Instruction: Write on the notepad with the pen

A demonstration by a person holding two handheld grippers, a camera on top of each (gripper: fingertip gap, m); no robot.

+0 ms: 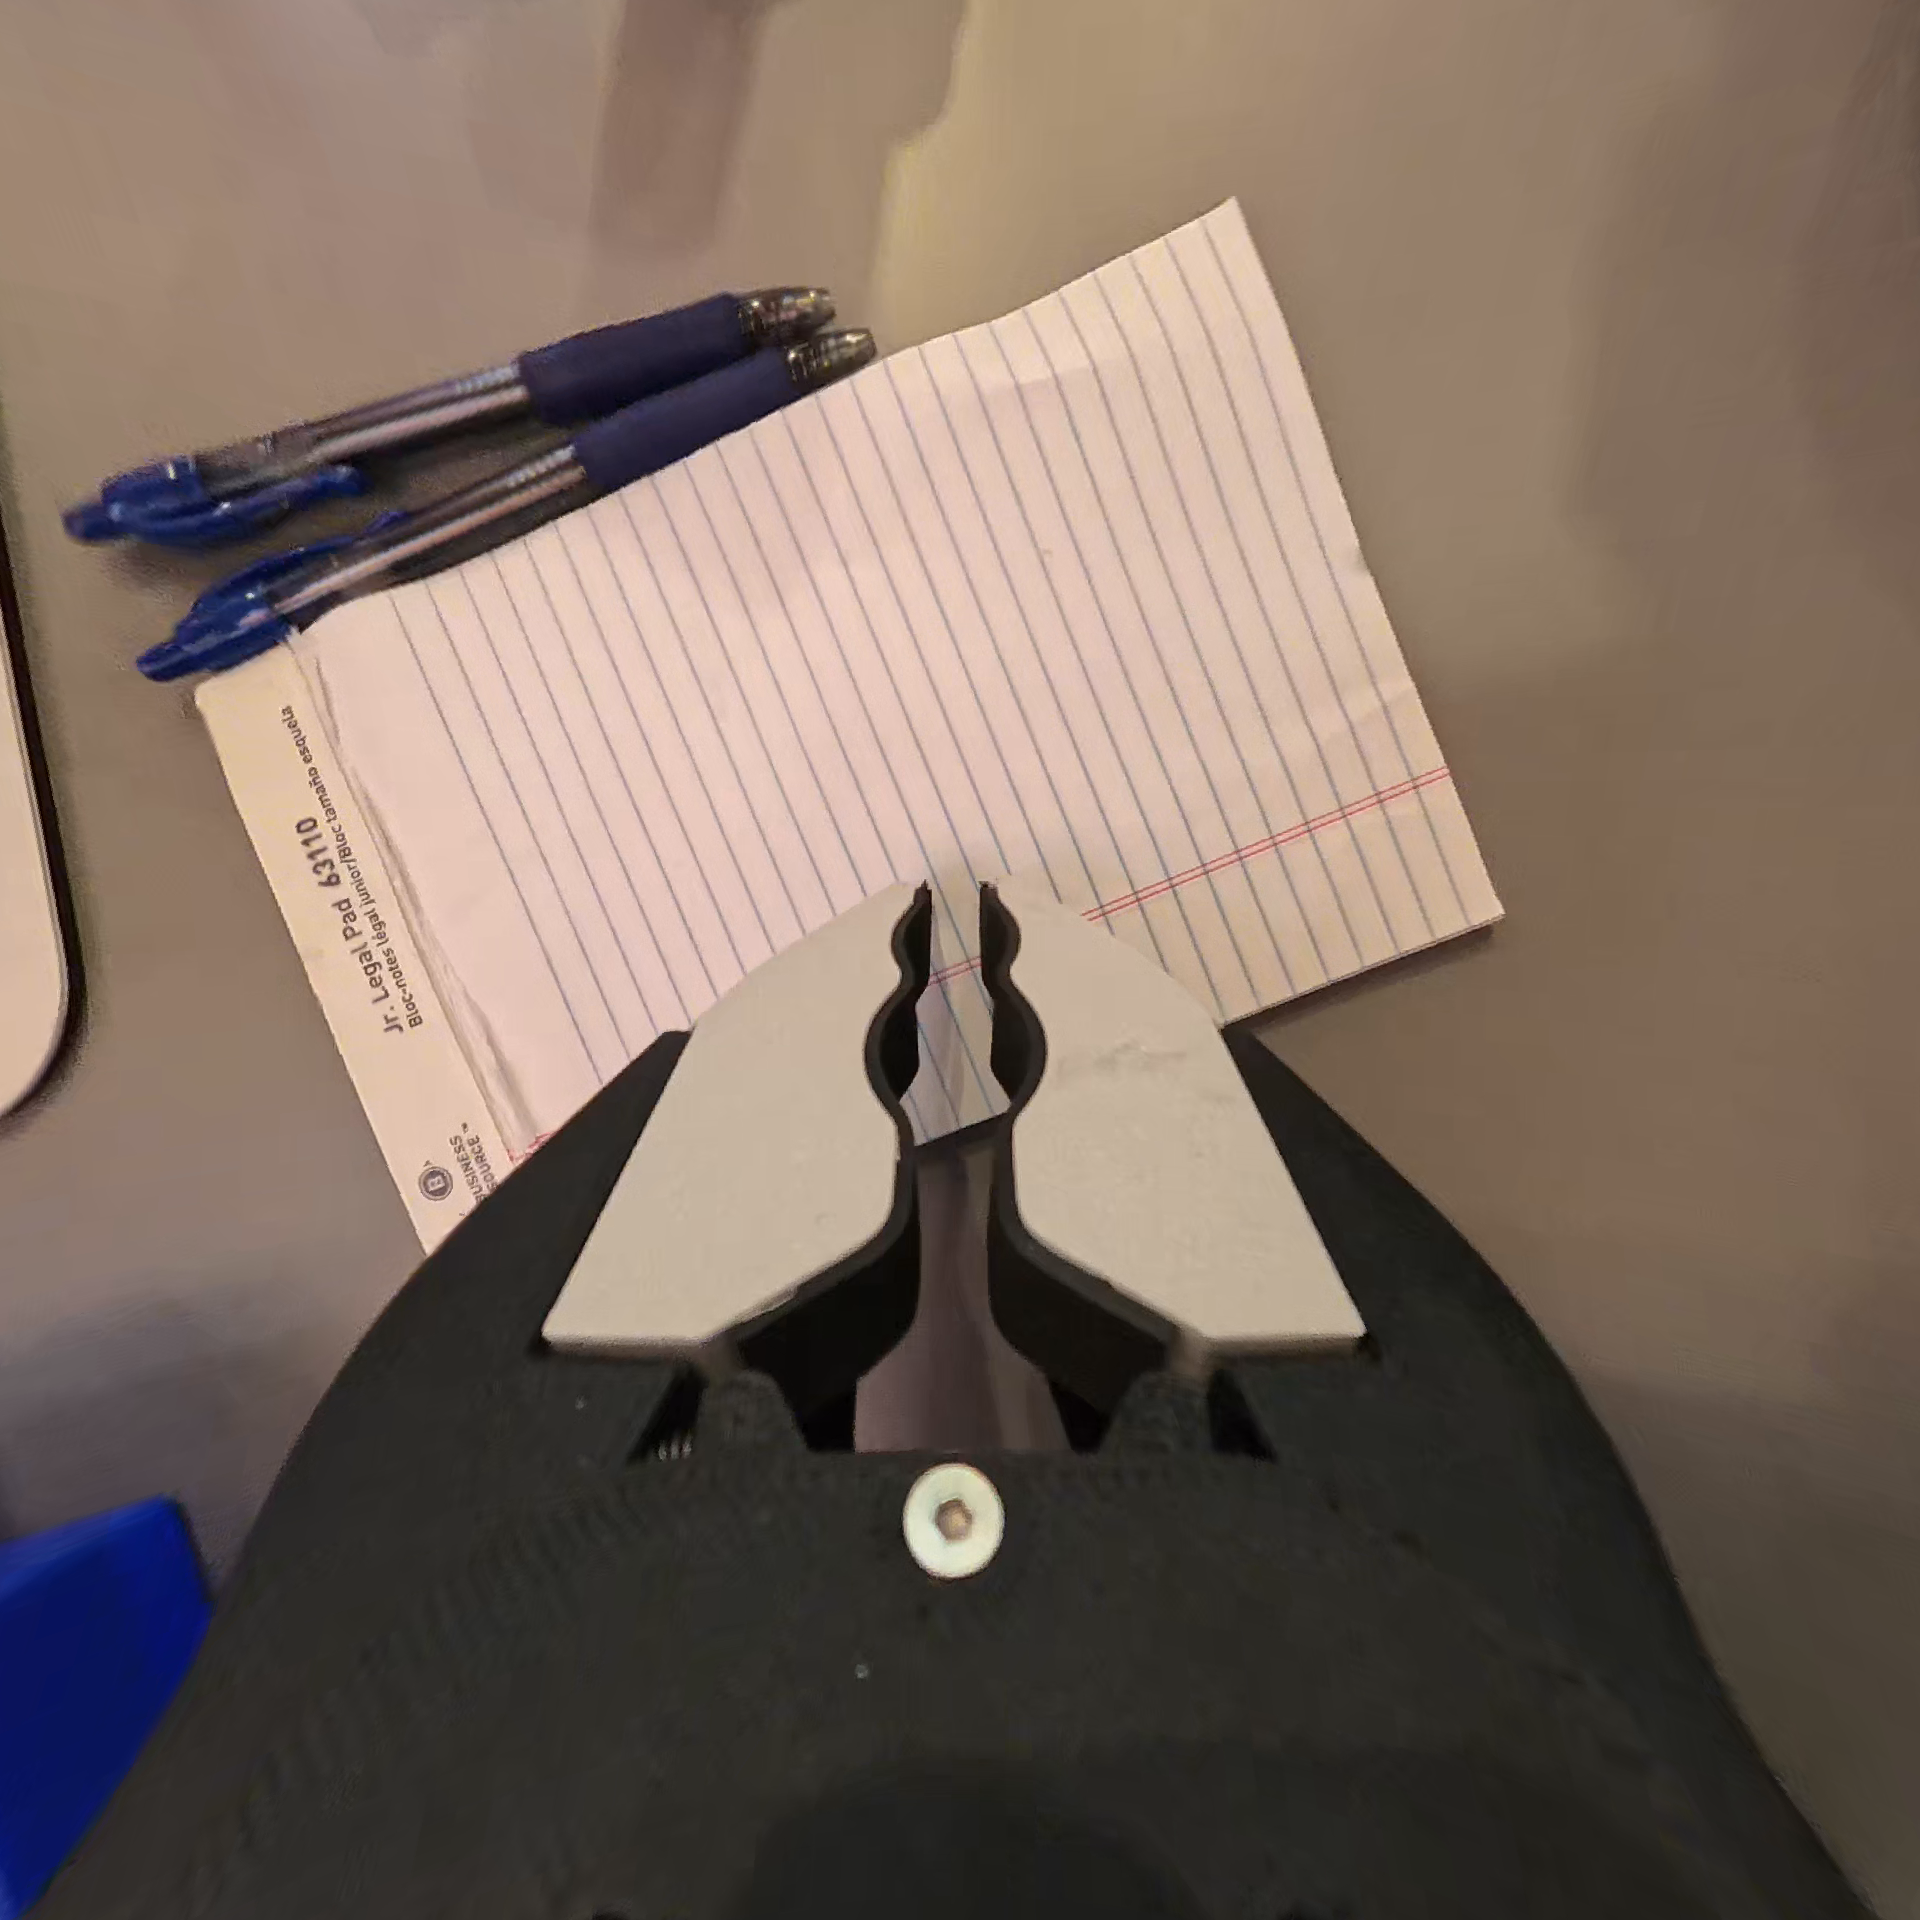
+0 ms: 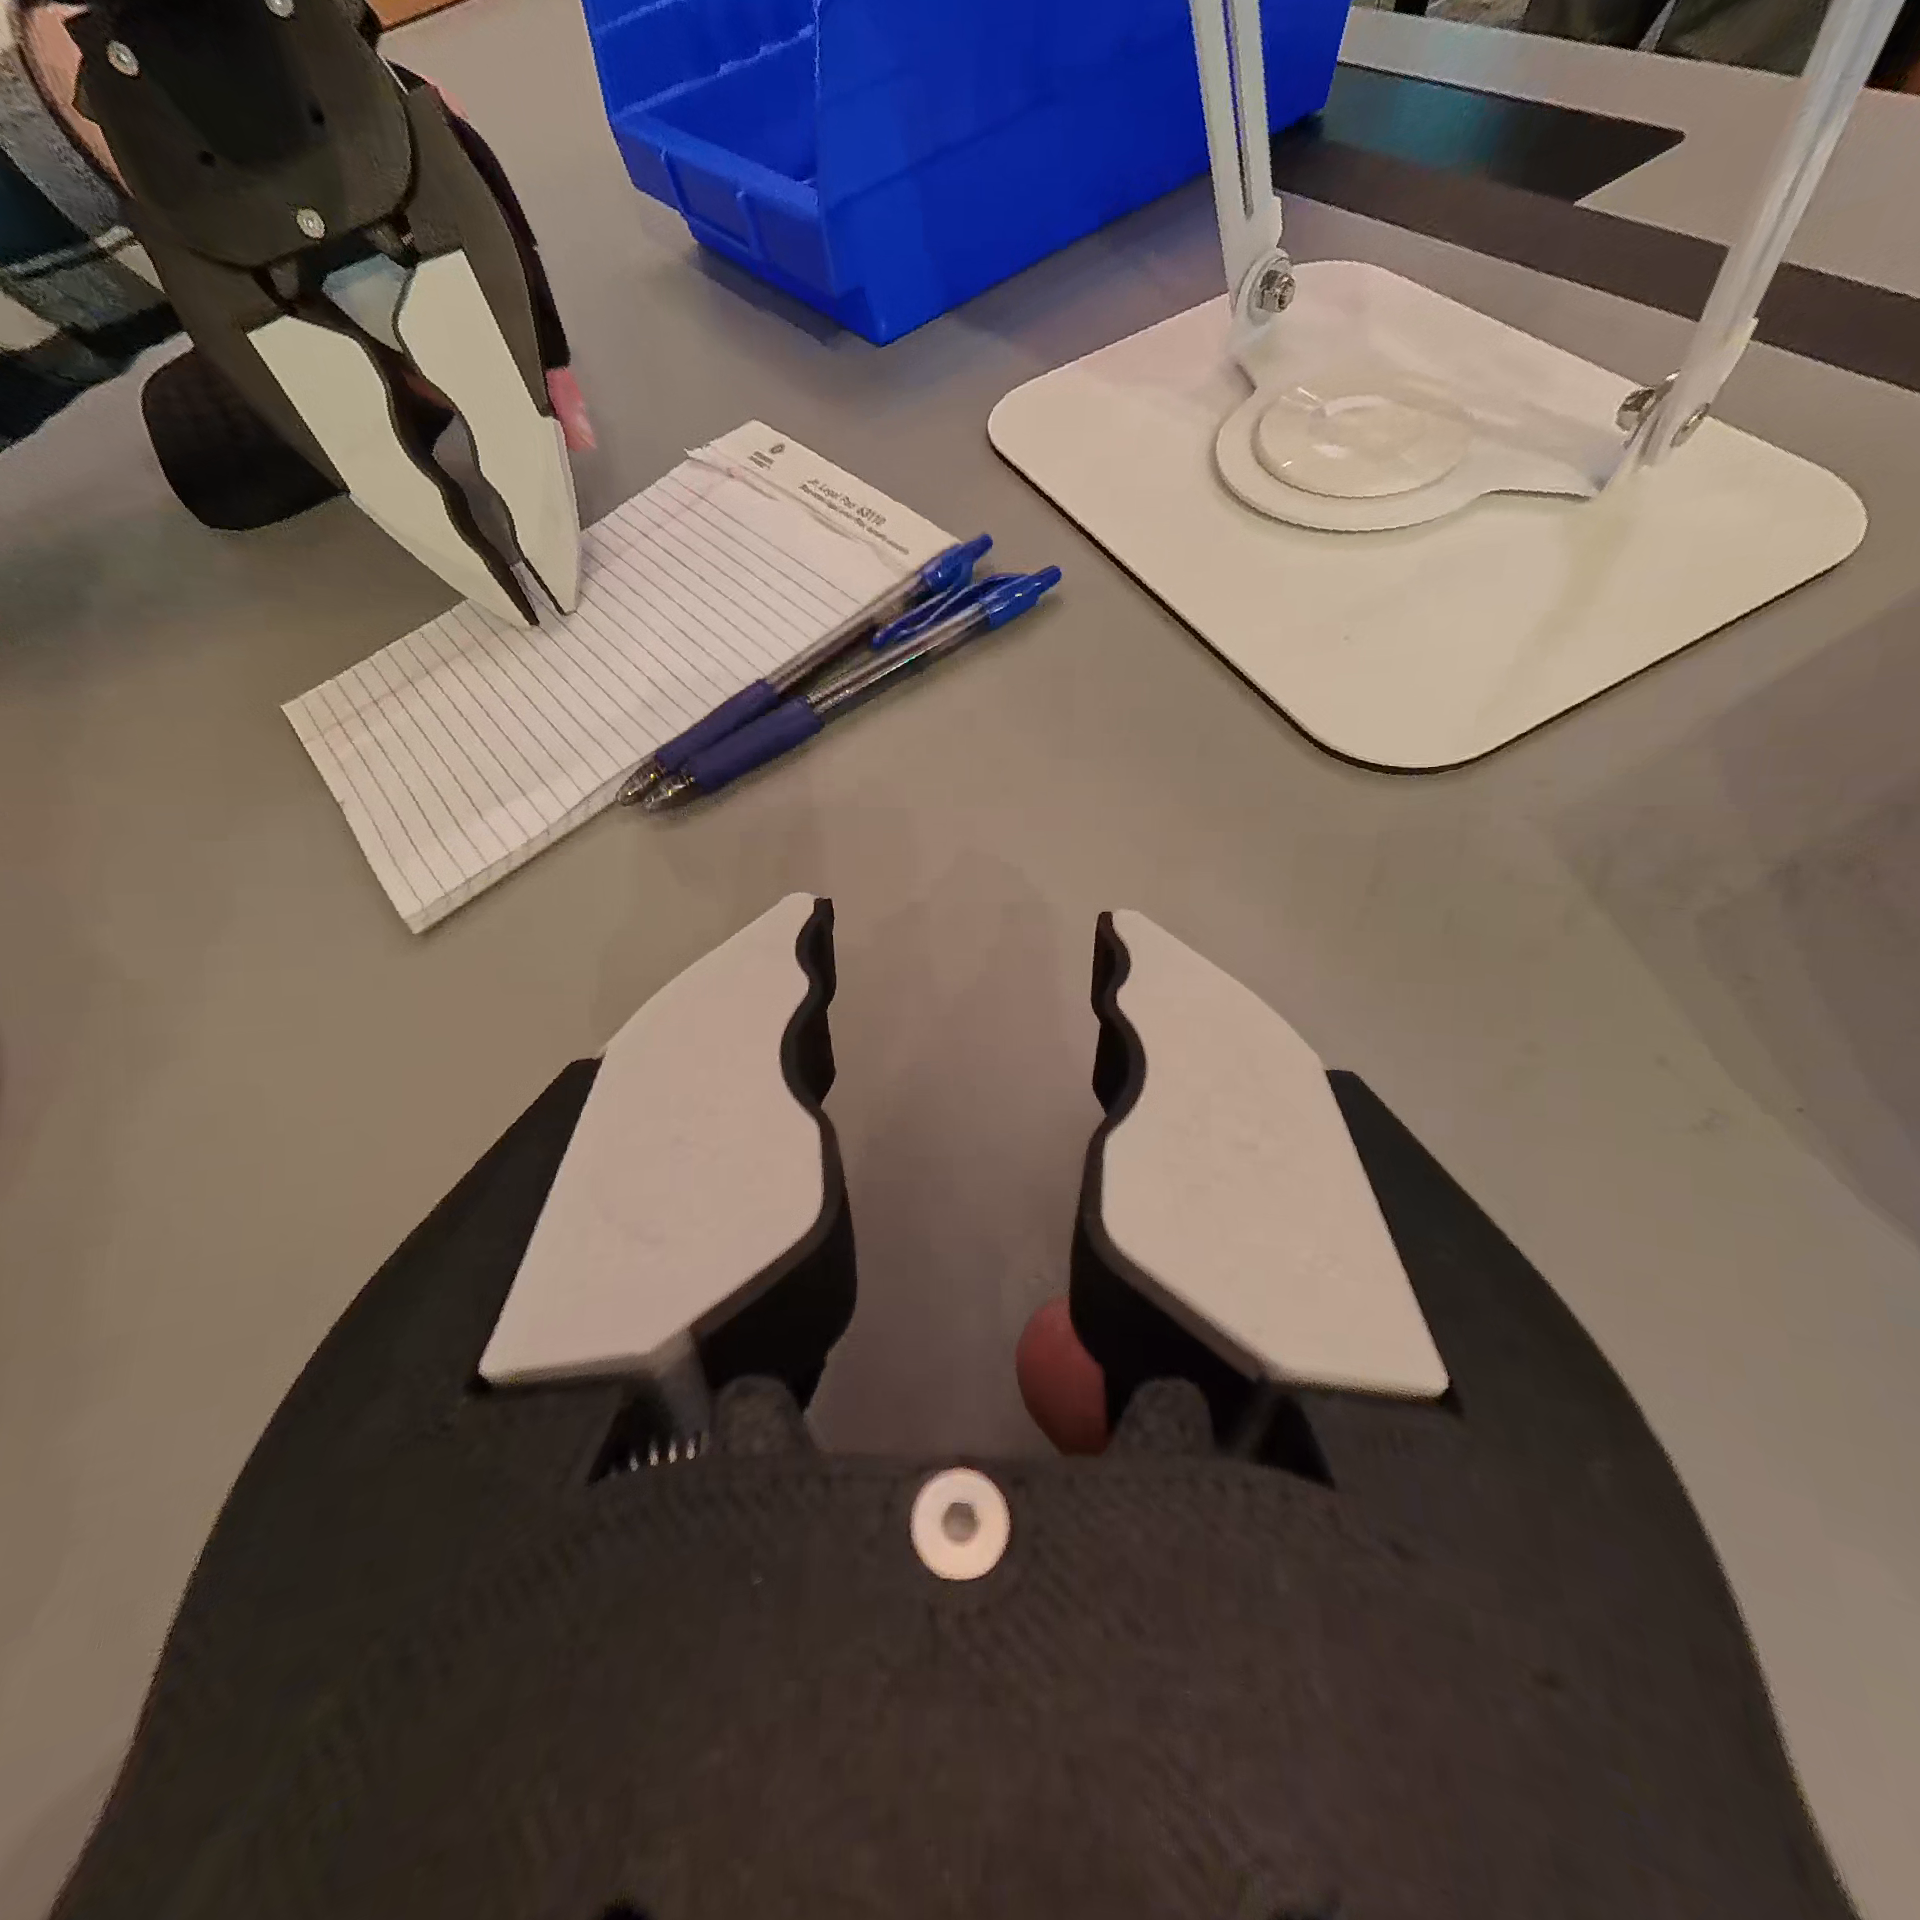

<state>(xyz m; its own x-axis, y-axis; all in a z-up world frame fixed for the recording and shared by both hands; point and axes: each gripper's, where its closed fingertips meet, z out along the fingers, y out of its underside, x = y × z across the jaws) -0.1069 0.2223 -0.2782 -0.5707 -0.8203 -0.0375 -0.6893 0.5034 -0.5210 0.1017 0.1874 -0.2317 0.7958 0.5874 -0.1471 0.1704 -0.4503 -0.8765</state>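
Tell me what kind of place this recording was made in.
Probably an office or lab workbench: a grey table bearing a lined notepad, two blue pens, a blue plastic storage bin and the white base of a stand.

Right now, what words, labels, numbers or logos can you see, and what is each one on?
Binding strip of the notepad: two lines of dark print and a round logo with small print; I do not quote writing.
Same strip, right wrist view: too small to read.
Pens: no legible print.
Blue bin, white stand base: none.
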